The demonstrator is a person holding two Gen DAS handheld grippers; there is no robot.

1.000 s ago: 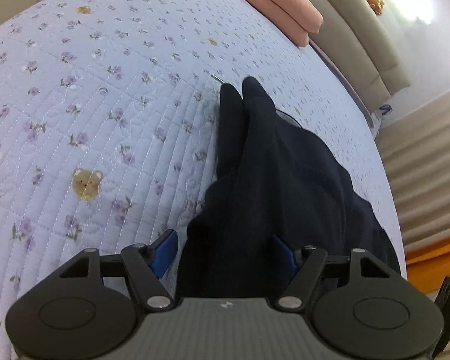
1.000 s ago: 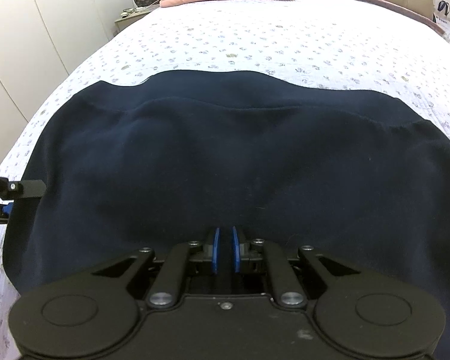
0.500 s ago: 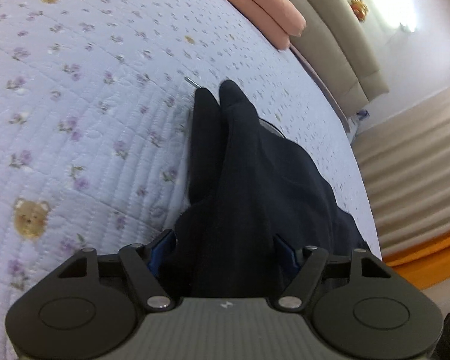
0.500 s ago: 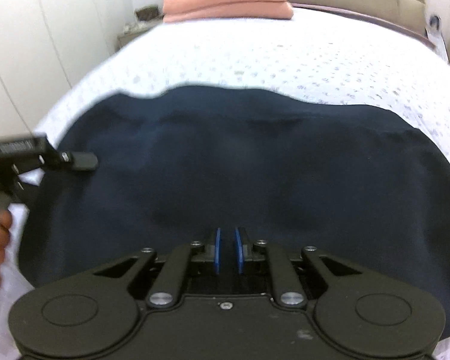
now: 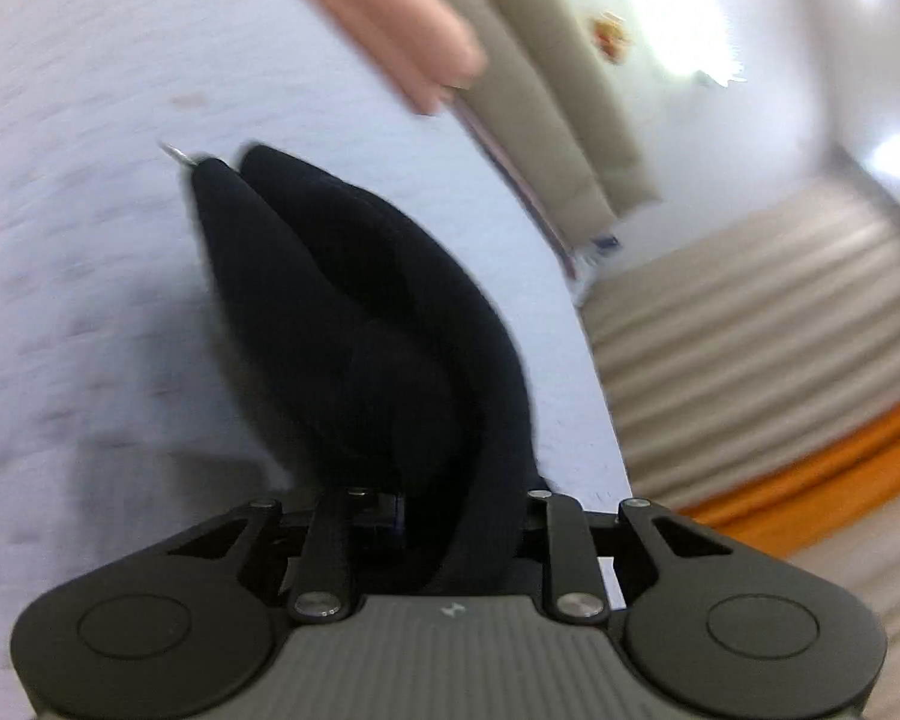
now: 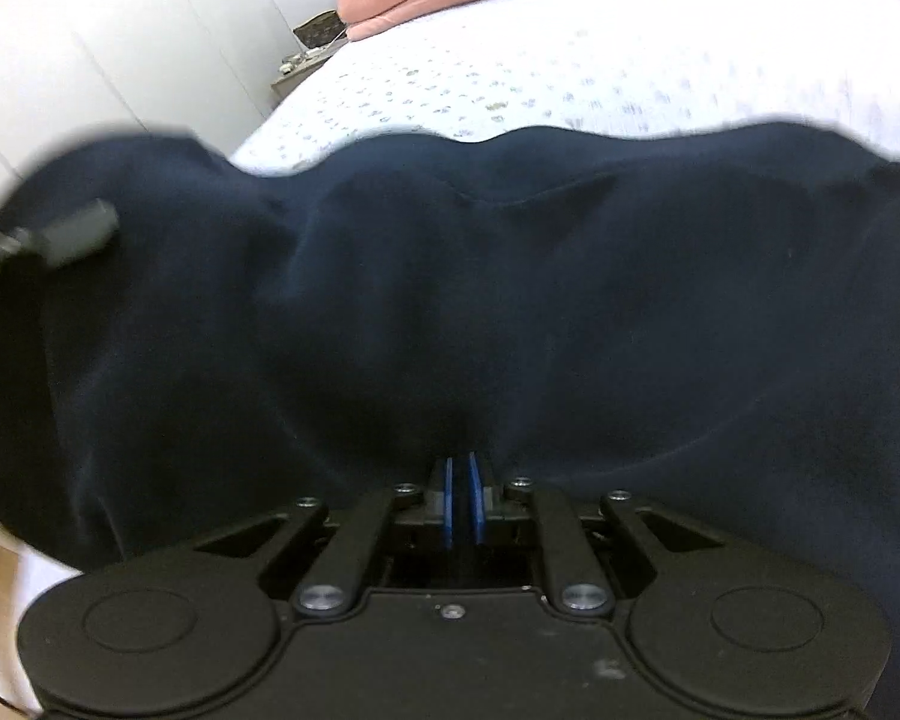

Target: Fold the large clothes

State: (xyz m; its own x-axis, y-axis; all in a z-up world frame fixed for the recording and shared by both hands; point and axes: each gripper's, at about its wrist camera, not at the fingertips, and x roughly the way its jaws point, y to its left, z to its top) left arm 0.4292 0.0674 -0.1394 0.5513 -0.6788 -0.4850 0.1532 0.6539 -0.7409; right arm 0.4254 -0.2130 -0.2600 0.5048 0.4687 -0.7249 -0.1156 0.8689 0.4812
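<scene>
Between both grippers' fingers (image 6: 447,507): bunched navy garment (image 6: 450,312).

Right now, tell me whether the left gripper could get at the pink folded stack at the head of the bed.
Probably not as things stand. The left gripper is shut on the navy garment, and the pink folded stack lies well beyond it across bare bedspread. Nothing blocks the path; it would have to release first.

My left gripper (image 5: 450,516) has closed on the bunched dark garment (image 5: 354,312), where before its fingers stood wide. The cloth ahead of my right gripper (image 6: 461,510) has lifted into billows, no longer flat.
</scene>
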